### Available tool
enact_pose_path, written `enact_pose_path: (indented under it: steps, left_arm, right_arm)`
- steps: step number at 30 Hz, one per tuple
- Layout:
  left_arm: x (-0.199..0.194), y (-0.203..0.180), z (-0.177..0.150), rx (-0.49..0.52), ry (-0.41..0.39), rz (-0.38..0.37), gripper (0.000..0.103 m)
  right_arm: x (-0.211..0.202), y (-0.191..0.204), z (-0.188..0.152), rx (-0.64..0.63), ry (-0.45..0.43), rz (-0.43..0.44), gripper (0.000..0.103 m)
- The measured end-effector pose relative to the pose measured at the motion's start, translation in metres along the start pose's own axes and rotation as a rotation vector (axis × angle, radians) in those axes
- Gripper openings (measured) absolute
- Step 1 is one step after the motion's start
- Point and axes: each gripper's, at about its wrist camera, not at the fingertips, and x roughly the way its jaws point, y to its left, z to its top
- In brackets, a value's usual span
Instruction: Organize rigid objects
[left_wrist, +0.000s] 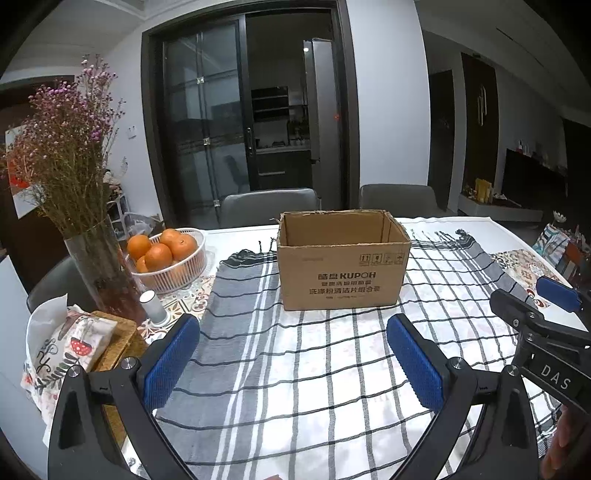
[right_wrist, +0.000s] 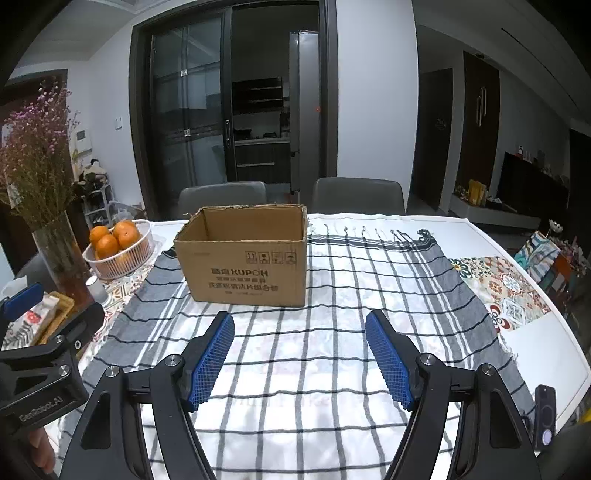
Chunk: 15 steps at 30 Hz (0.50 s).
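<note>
An open brown cardboard box (left_wrist: 343, 258) stands upright on a checked cloth (left_wrist: 295, 369) at the table's middle; it also shows in the right wrist view (right_wrist: 245, 258). Its inside is hidden from here. My left gripper (left_wrist: 293, 332) is open and empty, hovering over the cloth in front of the box. My right gripper (right_wrist: 300, 332) is open and empty, also short of the box. Each gripper shows at the edge of the other's view, the right one (left_wrist: 546, 332) and the left one (right_wrist: 40, 343).
A white basket of oranges (left_wrist: 173, 258), a glass vase of dried purple flowers (left_wrist: 99, 273), a small white cylinder (left_wrist: 153, 306) and a tissue pack on a wicker tray (left_wrist: 74, 347) stand at the left. A dark phone-like device (right_wrist: 545, 417) lies at the right edge. Two grey chairs (left_wrist: 269, 206) stand behind the table.
</note>
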Motion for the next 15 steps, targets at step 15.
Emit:
enact_pose_path:
  steps: [15]
  left_arm:
    - [-0.01, 0.002, -0.008, -0.002, -0.007, 0.008, 0.103]
  right_arm:
    - [-0.018, 0.005, -0.009, -0.017, -0.025, -0.007, 0.074]
